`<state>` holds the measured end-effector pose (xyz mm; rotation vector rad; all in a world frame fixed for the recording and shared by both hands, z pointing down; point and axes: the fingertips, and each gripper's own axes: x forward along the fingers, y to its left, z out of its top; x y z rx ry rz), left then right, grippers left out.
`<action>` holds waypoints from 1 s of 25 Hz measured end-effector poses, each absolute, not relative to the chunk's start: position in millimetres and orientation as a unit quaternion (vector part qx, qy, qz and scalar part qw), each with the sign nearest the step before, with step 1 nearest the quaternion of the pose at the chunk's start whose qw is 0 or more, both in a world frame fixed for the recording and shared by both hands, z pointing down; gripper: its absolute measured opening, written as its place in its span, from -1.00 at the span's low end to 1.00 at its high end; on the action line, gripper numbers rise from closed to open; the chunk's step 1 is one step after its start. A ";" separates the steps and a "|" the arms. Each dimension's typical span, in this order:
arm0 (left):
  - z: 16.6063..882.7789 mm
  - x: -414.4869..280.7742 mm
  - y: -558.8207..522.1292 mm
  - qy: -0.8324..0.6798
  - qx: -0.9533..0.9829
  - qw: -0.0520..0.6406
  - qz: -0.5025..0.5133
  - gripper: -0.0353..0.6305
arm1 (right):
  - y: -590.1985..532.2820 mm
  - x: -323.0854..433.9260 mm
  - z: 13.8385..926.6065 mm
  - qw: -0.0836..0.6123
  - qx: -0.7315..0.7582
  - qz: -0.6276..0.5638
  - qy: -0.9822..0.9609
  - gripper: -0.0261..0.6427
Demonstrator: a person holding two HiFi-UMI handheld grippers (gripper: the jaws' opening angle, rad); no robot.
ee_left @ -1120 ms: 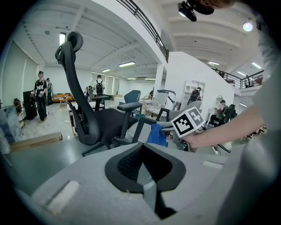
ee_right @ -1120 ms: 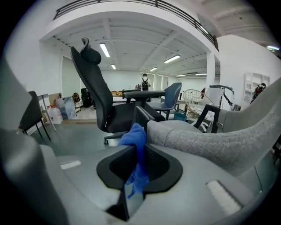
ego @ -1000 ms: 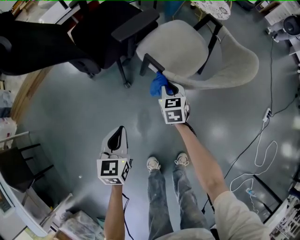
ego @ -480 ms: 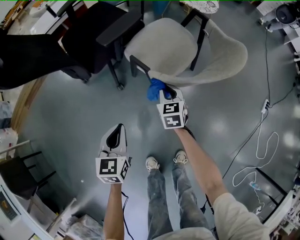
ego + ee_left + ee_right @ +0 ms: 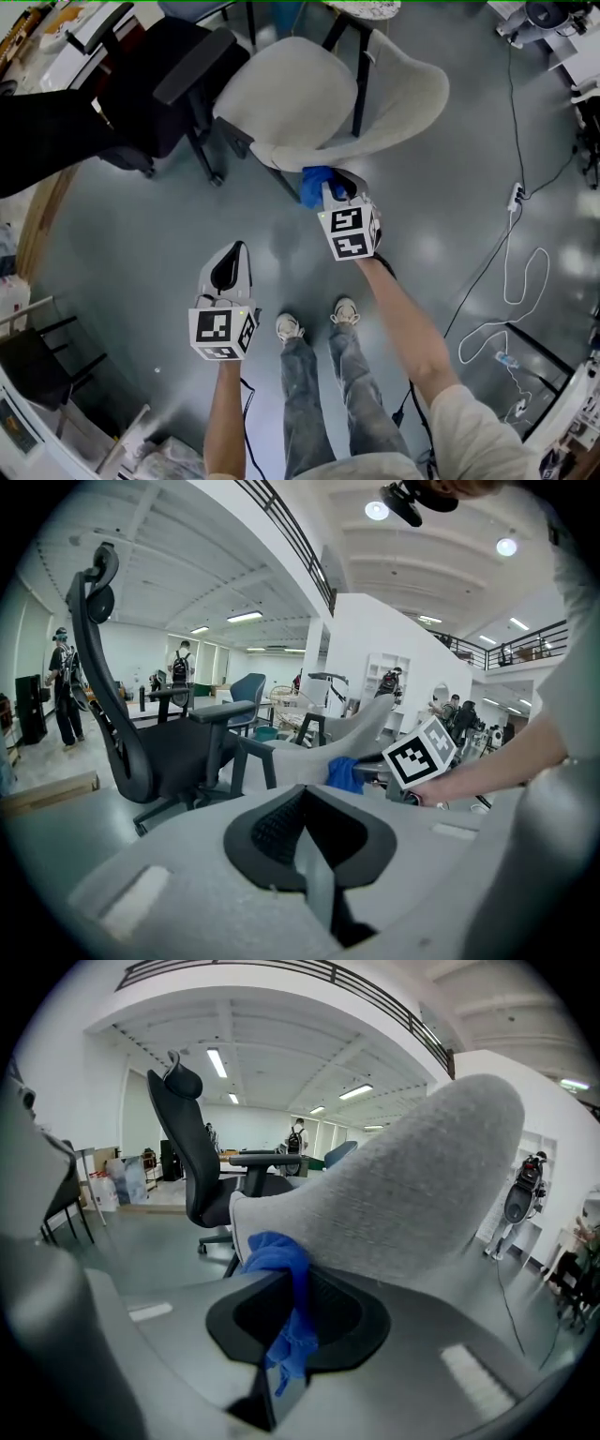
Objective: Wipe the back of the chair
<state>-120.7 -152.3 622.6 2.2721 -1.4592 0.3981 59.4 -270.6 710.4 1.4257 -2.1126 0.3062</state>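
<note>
Cloth [image 5: 279,1274], a blue one, is pinched tight between the jaws of the right gripper [image 5: 330,186] and is pressed against the outer side of the grey chair [image 5: 309,98], right down at the lower edge of its backrest. In the right gripper view the bunched top of the cloth is seen touching the fabric near the left edge of the back, with loads of backrest left open up and to the right.

The left gripper [image 5: 234,255] is held low and well apart from the chair, jaws pressed together with nothing between them.

A black office chair [image 5: 155,80] is parked just beside the grey one on the left, so that side is a bit cramped. Bare floor [image 5: 122,244] is left open around the person's shoes [image 5: 319,319], and a white cable [image 5: 511,281] is looped well off to the right.
</note>
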 end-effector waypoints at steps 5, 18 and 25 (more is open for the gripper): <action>622.0 -97.9 -150.3 -0.515 0.820 0.203 0.145 -0.89 | -274.7 101.3 698.9 0.277 0.554 0.107 -0.778 -0.80; 620.2 -81.9 -152.5 -0.513 0.822 0.202 0.145 -0.89 | -270.9 136.6 693.4 0.272 0.577 0.110 -0.763 -0.80; 624.8 -99.5 -151.2 -0.521 0.815 0.210 0.139 -0.89 | -247.0 94.7 714.3 0.276 0.552 0.129 -0.776 -0.80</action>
